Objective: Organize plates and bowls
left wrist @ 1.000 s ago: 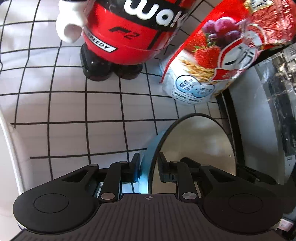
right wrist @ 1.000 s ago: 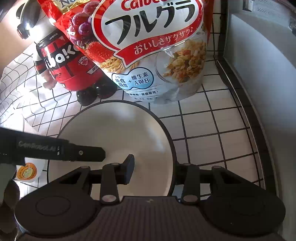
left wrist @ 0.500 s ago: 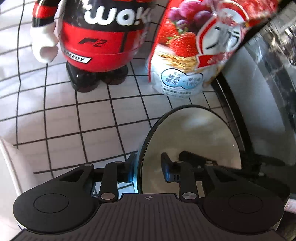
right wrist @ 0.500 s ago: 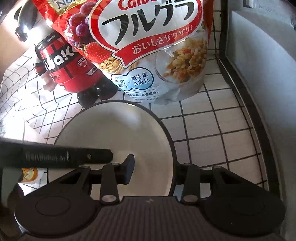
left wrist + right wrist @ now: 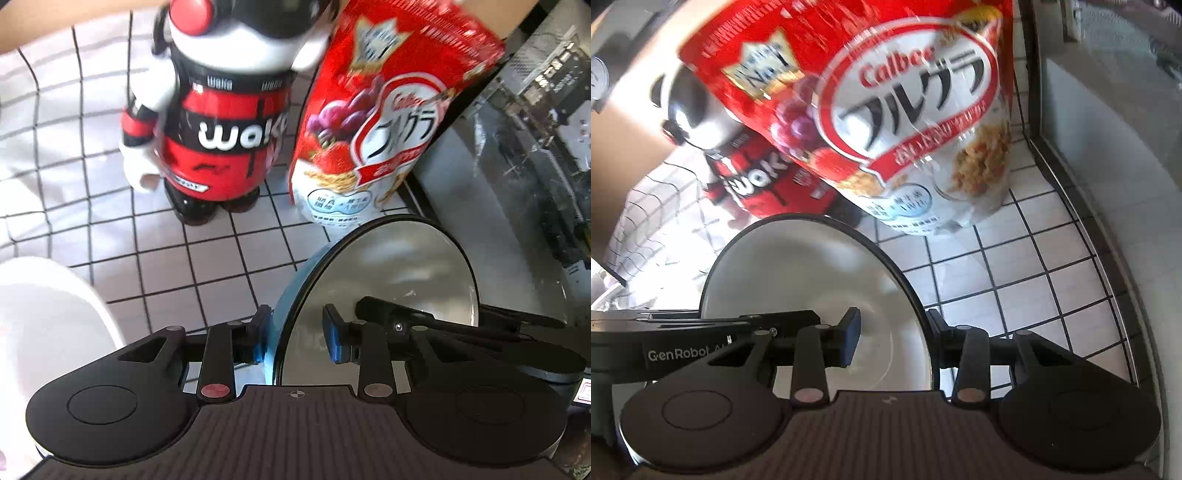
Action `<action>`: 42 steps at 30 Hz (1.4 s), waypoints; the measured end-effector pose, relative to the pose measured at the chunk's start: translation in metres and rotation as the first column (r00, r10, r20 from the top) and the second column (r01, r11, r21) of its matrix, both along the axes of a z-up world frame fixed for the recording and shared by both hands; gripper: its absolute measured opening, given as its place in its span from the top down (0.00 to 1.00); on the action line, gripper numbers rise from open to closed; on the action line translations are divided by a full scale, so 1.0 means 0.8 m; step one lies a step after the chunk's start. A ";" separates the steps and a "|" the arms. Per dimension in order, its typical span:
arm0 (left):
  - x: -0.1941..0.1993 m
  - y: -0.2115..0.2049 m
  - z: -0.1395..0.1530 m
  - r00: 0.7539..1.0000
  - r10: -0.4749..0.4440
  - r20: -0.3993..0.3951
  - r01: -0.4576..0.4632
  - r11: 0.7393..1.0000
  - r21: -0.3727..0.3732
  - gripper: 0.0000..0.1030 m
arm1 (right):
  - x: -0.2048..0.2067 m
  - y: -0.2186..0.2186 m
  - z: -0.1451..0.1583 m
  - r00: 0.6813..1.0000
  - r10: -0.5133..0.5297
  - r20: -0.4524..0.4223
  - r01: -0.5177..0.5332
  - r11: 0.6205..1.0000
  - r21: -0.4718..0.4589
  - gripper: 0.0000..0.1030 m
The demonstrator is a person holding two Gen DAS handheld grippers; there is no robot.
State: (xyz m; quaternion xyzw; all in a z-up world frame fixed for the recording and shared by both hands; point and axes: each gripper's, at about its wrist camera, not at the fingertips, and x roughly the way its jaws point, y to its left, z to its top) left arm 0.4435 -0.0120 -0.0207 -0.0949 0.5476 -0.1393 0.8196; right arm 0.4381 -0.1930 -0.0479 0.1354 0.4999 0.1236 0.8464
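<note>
Both grippers are straddling opposite edges of one blue-rimmed plate (image 5: 388,291) — the left gripper (image 5: 297,339) and right gripper (image 5: 894,339) each with jaws partly open and pads either side of the rim, though I cannot tell whether they are pinching it. It is hovering above the tiled counter (image 5: 1015,280), near the cereal bag (image 5: 905,122). A white bowl (image 5: 44,314) is waiting at left — sorting seems barely begun.
</note>
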 end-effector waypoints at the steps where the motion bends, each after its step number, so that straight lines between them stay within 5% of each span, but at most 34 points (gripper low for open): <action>1: -0.005 0.002 0.008 1.000 -0.002 0.002 0.002 1.000 0.003 0.68 | -0.005 0.001 0.007 1.000 0.007 0.007 -0.007 1.000 0.002 0.61; 9: -0.080 0.002 0.043 0.998 -0.061 -0.034 0.062 0.998 0.003 0.67 | -0.063 -0.003 0.051 0.998 0.065 0.014 -0.065 0.997 0.030 0.61; 17: -0.152 -0.007 -0.001 0.984 -0.129 -0.127 0.130 0.991 0.003 0.67 | -0.128 -0.005 0.044 0.993 0.119 -0.022 -0.118 0.993 0.008 0.59; 27: -0.160 0.000 -0.018 0.986 -0.117 -0.118 0.122 0.992 0.042 0.79 | -0.140 0.000 0.005 0.994 0.103 -0.045 -0.104 0.994 -0.042 0.58; 42: -0.168 0.008 0.000 0.991 -0.118 -0.064 0.122 0.991 0.061 0.79 | -0.145 -0.008 0.025 0.990 0.141 0.019 -0.137 0.982 -0.132 0.58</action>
